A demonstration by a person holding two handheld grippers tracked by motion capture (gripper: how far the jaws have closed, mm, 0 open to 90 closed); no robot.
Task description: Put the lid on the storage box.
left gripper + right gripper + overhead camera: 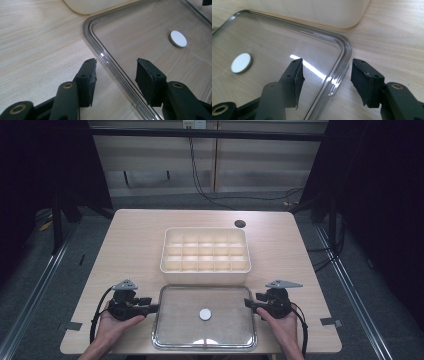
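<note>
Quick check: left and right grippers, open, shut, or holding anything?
Left gripper: open, holding nothing, jaws either side of the clear lid's edge.
Right gripper: open, holding nothing, jaws either side of the lid's opposite edge.

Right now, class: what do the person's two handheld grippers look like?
Both the left gripper and right gripper are black, each topped by a grey three-cornered plate and trailing a black cable. Their jaws carry rectangular black pads and brass-coloured rivets. The forearms are bare, with no sleeves visible.
</note>
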